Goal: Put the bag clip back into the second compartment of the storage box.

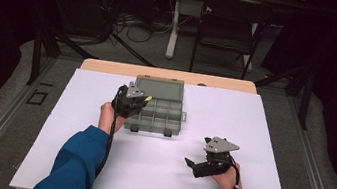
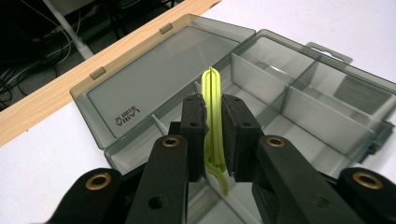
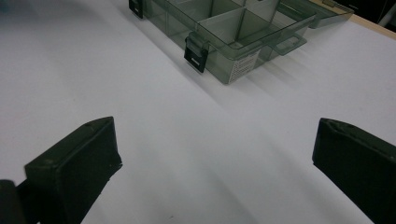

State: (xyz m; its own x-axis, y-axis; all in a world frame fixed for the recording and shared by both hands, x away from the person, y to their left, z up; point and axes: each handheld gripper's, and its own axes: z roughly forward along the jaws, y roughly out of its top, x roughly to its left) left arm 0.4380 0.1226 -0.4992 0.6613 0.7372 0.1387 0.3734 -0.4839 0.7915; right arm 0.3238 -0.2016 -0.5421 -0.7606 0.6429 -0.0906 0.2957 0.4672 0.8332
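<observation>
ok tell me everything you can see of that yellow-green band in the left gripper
The thin yellow-green rubber-like band is squeezed flat into a narrow upright loop between the pads of the left hand-held gripper. Its top pokes above the jaws and a curl hangs below them. It hangs over the open smoky-grey clear plastic compartment box, touching only the pads.

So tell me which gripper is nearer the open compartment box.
Left. The left gripper hangs over the compartment box's left side, shut on a yellow-green band. The right gripper sits open on the white table, off the box's near right corner.
</observation>
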